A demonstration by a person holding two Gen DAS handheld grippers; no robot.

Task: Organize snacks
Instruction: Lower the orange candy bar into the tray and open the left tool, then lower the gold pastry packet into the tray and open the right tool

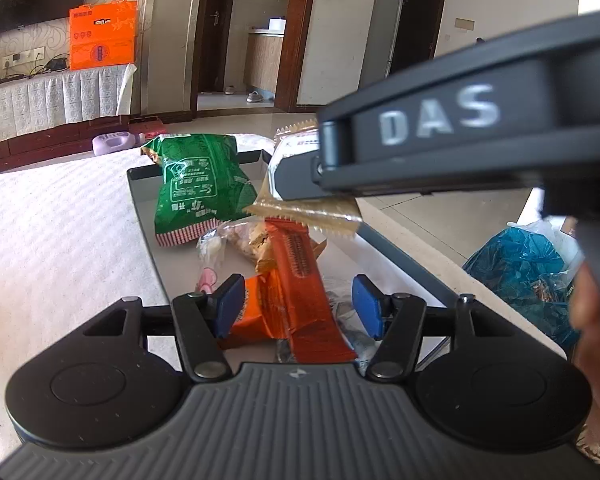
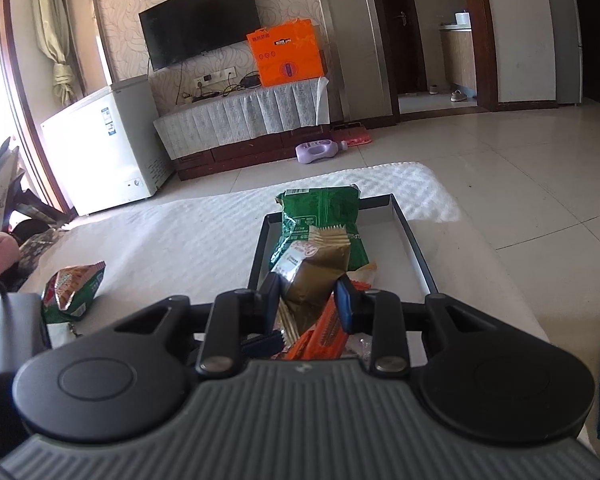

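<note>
My right gripper (image 2: 308,294) clamped on gold packet (image 2: 314,270) over tray (image 2: 414,248); left gripper (image 1: 298,306) apart, straddling orange packet (image 1: 300,280).

In the dark-rimmed white tray (image 1: 140,200), the spread left gripper (image 1: 298,306) straddles an orange snack bar wrapper (image 1: 300,280) while the right gripper (image 1: 300,178) pinches a gold-brown foil packet (image 1: 300,210) beside a green snack bag (image 1: 196,184).

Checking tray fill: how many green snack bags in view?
2. Green bag at the tray's far end; a green-and-orange bag on the table, left, outside the tray. The pile may hide others.
</note>
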